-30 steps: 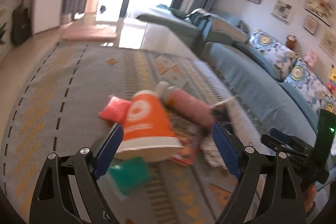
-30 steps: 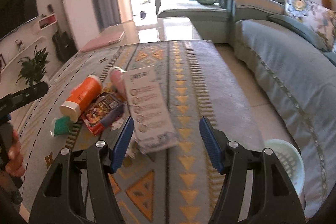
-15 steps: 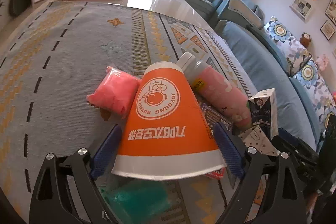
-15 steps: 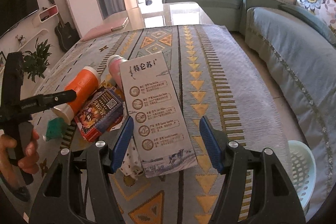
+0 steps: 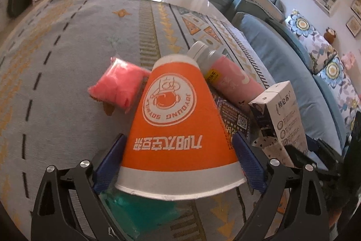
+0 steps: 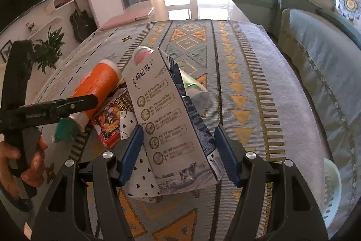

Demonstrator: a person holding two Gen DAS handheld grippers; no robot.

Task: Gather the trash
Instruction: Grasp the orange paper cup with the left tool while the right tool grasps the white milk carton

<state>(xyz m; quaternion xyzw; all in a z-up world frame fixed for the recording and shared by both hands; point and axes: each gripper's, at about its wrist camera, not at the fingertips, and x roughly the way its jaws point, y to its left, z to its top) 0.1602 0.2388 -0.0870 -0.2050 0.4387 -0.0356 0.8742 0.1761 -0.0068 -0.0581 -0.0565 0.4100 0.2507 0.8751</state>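
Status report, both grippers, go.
Left gripper open, jaws just widened, straddling orange cup. Right gripper open around milk carton. Neither gripped. Other trash crowds both.

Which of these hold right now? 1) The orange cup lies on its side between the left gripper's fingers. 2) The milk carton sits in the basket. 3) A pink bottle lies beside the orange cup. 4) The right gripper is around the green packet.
1) True: the orange cup lies between the left gripper fingers.
2) False: the milk carton is on the rug; the basket is apart.
3) True: the pink bottle lies alongside.
4) False: the right gripper brackets the milk carton.
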